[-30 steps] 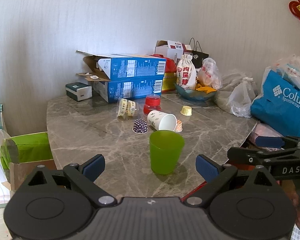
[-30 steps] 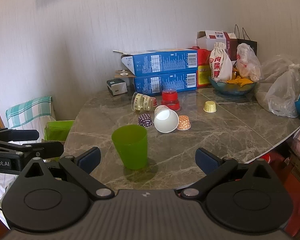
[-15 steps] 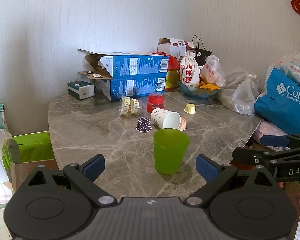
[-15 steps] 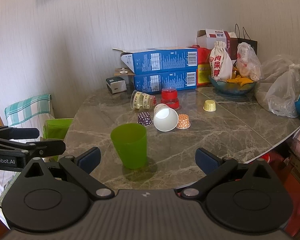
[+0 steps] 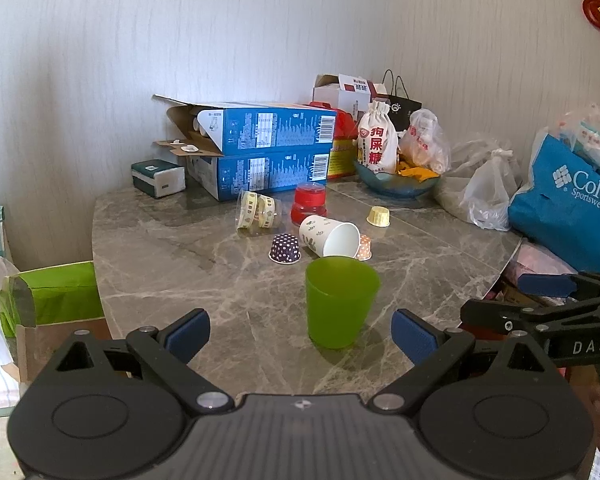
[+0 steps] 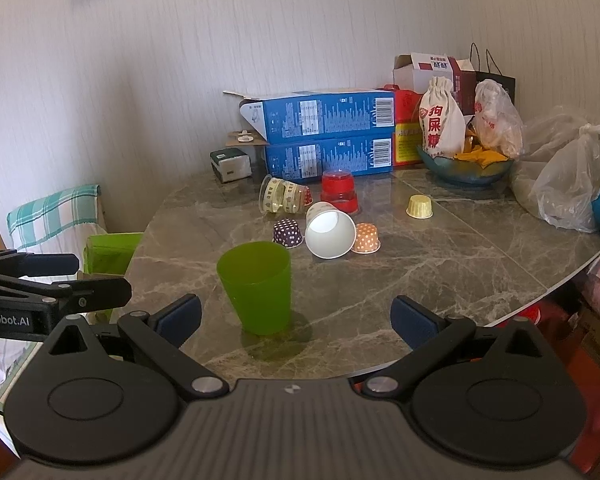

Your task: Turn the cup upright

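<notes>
Green cup (image 5: 341, 302) upright at 12 o'clock of wide-open, empty left gripper (image 5: 300, 334); right gripper (image 6: 296, 320) likewise agape, cup at 11

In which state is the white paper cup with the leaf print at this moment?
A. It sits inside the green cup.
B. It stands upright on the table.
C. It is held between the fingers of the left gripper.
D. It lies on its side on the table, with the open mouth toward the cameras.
D: the white paper cup lies on its side on the table, its round white mouth facing the cameras, behind the upright green cup.
</notes>
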The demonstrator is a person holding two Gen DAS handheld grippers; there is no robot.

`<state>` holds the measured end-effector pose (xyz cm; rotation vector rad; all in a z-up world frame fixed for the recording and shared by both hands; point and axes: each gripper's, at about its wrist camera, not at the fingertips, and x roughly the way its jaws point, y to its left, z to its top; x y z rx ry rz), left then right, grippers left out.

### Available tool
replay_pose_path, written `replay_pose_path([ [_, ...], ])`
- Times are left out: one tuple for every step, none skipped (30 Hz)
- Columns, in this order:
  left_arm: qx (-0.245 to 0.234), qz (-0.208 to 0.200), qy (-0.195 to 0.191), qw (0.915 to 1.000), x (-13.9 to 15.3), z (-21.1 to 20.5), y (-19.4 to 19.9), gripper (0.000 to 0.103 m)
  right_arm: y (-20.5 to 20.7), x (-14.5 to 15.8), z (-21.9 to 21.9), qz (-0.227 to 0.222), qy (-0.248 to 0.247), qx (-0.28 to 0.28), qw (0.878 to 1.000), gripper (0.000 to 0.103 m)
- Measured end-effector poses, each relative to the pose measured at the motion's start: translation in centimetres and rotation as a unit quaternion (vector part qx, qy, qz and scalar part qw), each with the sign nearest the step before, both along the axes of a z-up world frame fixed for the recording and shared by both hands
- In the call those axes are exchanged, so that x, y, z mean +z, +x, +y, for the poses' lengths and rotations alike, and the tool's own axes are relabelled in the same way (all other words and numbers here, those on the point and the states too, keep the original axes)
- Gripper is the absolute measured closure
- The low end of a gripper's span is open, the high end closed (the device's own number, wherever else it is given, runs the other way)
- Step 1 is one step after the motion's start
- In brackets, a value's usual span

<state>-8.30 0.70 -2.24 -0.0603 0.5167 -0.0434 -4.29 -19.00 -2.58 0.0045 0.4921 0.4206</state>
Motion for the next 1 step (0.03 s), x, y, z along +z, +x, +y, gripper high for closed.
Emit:
replay_pose_path([
  [0.001, 0.0, 0.001, 1.0, 0.01, -0.03, -0.02, 0.004, 0.08, -0.05, -0.02, 0.001, 0.0, 0.0, 1.0, 0.001],
])
